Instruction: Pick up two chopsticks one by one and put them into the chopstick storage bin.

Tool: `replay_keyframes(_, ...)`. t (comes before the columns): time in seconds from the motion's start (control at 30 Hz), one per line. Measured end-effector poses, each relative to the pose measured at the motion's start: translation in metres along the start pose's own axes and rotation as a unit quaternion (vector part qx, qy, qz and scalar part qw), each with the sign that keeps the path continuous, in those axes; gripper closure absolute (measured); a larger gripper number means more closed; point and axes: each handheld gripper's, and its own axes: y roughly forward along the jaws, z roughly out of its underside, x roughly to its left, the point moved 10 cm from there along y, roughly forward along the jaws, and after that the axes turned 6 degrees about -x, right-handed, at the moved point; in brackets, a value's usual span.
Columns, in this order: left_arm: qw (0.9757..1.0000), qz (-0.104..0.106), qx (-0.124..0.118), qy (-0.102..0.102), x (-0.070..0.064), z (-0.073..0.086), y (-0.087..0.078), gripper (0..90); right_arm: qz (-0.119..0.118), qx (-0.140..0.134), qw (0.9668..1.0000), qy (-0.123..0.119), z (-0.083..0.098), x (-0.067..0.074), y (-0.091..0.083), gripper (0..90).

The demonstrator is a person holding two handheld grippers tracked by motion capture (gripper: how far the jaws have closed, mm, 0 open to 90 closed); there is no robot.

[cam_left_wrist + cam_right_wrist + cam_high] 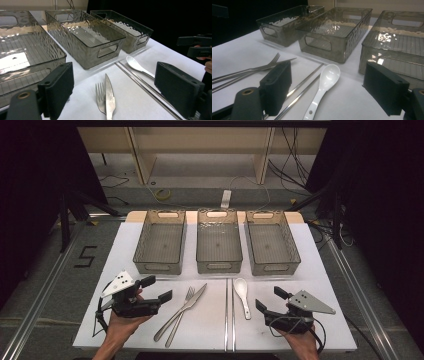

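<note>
Both grippers are hovering over the near edge of the white table [125, 250] with nothing held. The left gripper [161, 289] is holding its jaws well apart, aiming toward the fork [181, 312] and knife [187, 306] at its 3 o'clock. The right gripper [270, 300] is likewise holding its jaws apart, aiming toward the white ceramic spoon [243, 295] at its 10 o'clock.

The cutlery is lying between the two grippers, at 6 o'clock from the three smoked-plastic bins [219, 245]. The pair of metal chopsticks [229, 312] is lying just beside the spoon, on its 9 o'clock side.

Probable faults from this position:

- The knife is lying across the fork and touching it. A closing grip on one is likely to drag or lift the other, so both may be travelling to the same bin.
- All items are lying flat on the table. Jaws descending too shallow are likely to skate over the thin metal; jaws descending too steep may be striking the tabletop.
- The spoon handle is smooth and glazed. A grip near its end is judged likely to let the bowl swing or slip.
- The chopsticks are round and close together; a nudge from the right gripper may be rolling them apart or toward the table edge.
- The bin walls are tall; a low carry risks clipping a rim.
</note>
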Motion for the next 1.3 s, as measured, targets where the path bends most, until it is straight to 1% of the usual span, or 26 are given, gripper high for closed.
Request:
replay_keyframes(0.07,1.0000,-0.001,0.000,0.000,0.000,0.000,0.000,15.3,-0.003,0.005,1.0000,0.003,0.001,0.001,0.001,23.7)
replay_keyframes(0.27,1.0000,-0.003,0.000,-0.002,0.002,0.000,0.000,15.3,-0.006,0.023,0.9997,-0.004,0.004,0.003,0.003,24.6)
replay_keyframes(0.33,1.0000,-0.003,0.000,-0.002,0.002,0.000,0.000,15.3,-0.004,0.027,0.9995,-0.014,0.003,0.004,0.003,25.4)
replay_keyframes(0.4,1.0000,-0.005,0.003,-0.002,0.003,0.001,0.000,15.3,-0.001,0.038,0.9991,-0.020,0.002,0.005,0.003,25.4)
replay_keyframes(0.5,1.0000,-0.007,-0.001,-0.006,0.003,0.000,0.000,15.3,0.002,0.074,0.9969,-0.025,0.002,0.006,0.005,25.9)
replay_keyframes(0.57,1.0000,-0.008,-0.001,-0.005,0.004,0.000,0.000,15.3,0.001,0.106,0.9940,-0.023,0.002,0.009,0.009,26.0)
replay_keyframes(0.6,1.0000,-0.008,0.000,-0.006,0.004,0.000,0.000,15.3,0.001,0.120,0.9923,-0.028,0.002,0.011,0.011,26.8)
replay_keyframes(0.63,1.0000,-0.007,-0.001,-0.005,0.003,-0.001,0.000,15.3,0.001,0.120,0.9923,-0.028,0.002,0.011,0.011,26.8)
replay_keyframes(0.67,1.0000,-0.006,-0.001,-0.003,0.002,-0.001,0.000,15.3,0.003,0.149,0.9879,-0.042,0.004,0.014,0.015,27.4)
replay_keyframes(0.7,1.0000,-0.006,-0.001,-0.003,0.002,-0.001,0.000,15.3,0.004,0.165,0.9851,-0.048,0.006,0.016,0.017,27.7)
replay_keyframes(0.73,1.0000,-0.005,0.000,-0.003,0.002,-0.001,0.000,15.3,0.009,0.180,0.9819,-0.059,0.008,0.016,0.019,29.0)
replay_keyframes(0.77,1.0000,-0.005,0.001,-0.002,0.002,0.000,0.001,15.3,0.017,0.194,0.9778,-0.076,0.009,0.017,0.021,30.1)
replay_keyframes(0.8,1.0000,-0.004,0.003,-0.002,0.002,0.000,0.001,15.3,0.020,0.211,0.9731,-0.090,0.011,0.017,0.023,30.2)
replay_keyframes(0.83,1.0000,-0.004,0.003,-0.001,0.002,0.000,0.001,15.3,0.016,0.229,0.9691,-0.091,0.012,0.018,0.025,30.1)
replay_keyframes(0.87,1.0000,-0.004,0.003,-0.001,0.002,0.000,0.001,15.3,0.014,0.240,0.9665,-0.089,0.013,0.019,0.027,30.5)
replay_keyframes(0.93,1.0000,-0.005,0.003,-0.001,0.002,0.000,0.001,15.3,0.015,0.250,0.9639,-0.090,0.012,0.020,0.032,32.1)
replay_keyframes(0.97,1.0000,-0.006,0.004,-0.001,0.002,0.000,0.001,15.3,0.011,0.261,0.9616,-0.086,0.013,0.023,0.034,32.1)
replay_keyframes(1.03,1.0000,-0.007,0.004,-0.001,0.002,0.000,0.001,15.3,0.005,0.276,0.9568,-0.091,0.017,0.027,0.039,34.1)
replay_keyframes(1.07,1.0000,-0.007,0.004,-0.001,0.002,0.000,0.001,15.3,0.000,0.286,0.9537,-0.095,0.020,0.029,0.041,34.9)
replay_keyframes(1.13,1.0000,-0.007,0.005,0.001,0.002,0.000,0.001,15.3,-0.012,0.309,0.9463,-0.094,0.026,0.034,0.044,35.0)
replay_keyframes(1.23,1.0000,-0.008,0.005,0.000,0.003,0.000,0.001,15.3,-0.022,0.335,0.9374,-0.091,0.034,0.041,0.047,36.3)
replay_keyframes(1.27,1.0000,-0.008,0.004,0.000,0.003,0.000,0.001,15.3,-0.022,0.335,0.9374,-0.091,0.034,0.041,0.047,36.3)
replay_keyframes(1.3,1.0000,-0.008,0.004,0.000,0.003,0.000,0.001,15.3,-0.031,0.352,0.9305,-0.095,0.038,0.046,0.049,37.7)
